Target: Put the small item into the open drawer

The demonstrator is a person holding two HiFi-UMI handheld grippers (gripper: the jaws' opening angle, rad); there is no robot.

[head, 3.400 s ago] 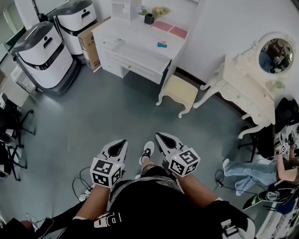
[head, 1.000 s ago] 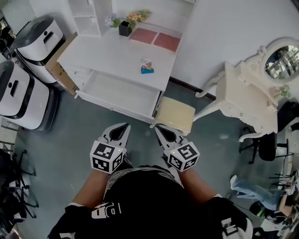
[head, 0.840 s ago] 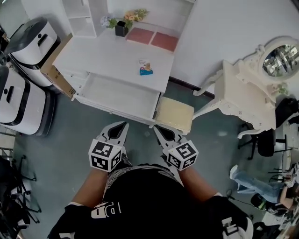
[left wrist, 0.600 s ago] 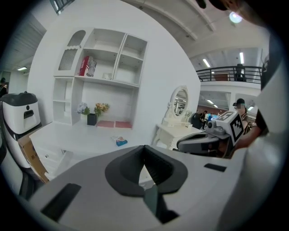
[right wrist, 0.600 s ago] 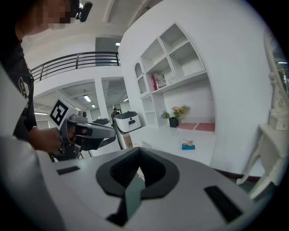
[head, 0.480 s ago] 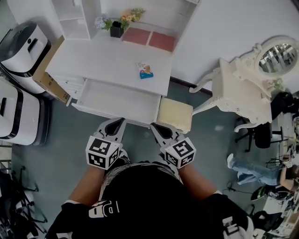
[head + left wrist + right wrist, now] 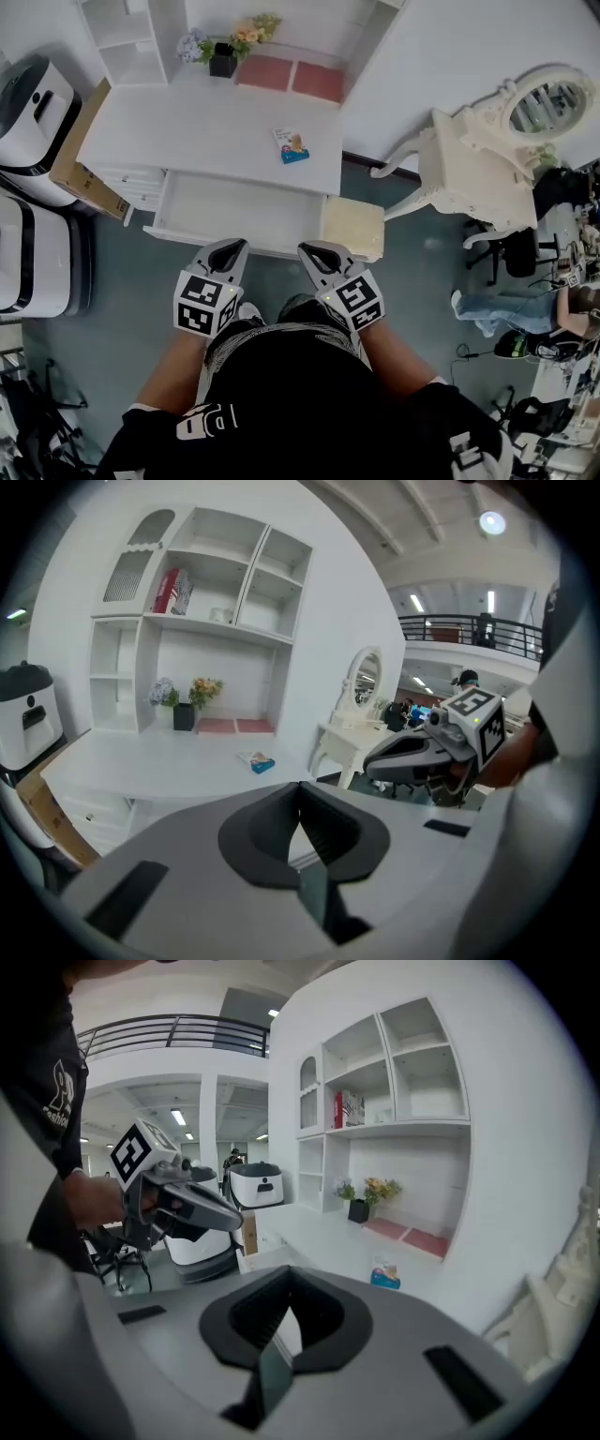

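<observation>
The small item [image 7: 292, 145], a blue and white packet, lies on the white desk top [image 7: 187, 127]; the left gripper view also shows the packet [image 7: 258, 761], and so does the right gripper view [image 7: 383, 1275]. Below the desk top the open drawer [image 7: 178, 230] stands pulled out, with nothing seen in it. My left gripper [image 7: 230, 247] hovers just short of the drawer's front edge, shut and holding nothing. My right gripper [image 7: 317, 251] is beside it, also shut and holding nothing. Each gripper shows in the other's view, the right gripper [image 7: 422, 752] and the left gripper [image 7: 178, 1199].
A cream stool [image 7: 353, 227] stands right of the drawer. An ornate white vanity [image 7: 469, 178] with a round mirror [image 7: 542, 101] is further right. White machines [image 7: 28, 94] and a cardboard box [image 7: 80, 155] stand left. A flower pot [image 7: 222, 64] and pink mats [image 7: 286, 77] sit at the desk's back.
The person has walked up to the desk, so the desk and drawer now lie just ahead of both grippers. The jaws have stayed shut.
</observation>
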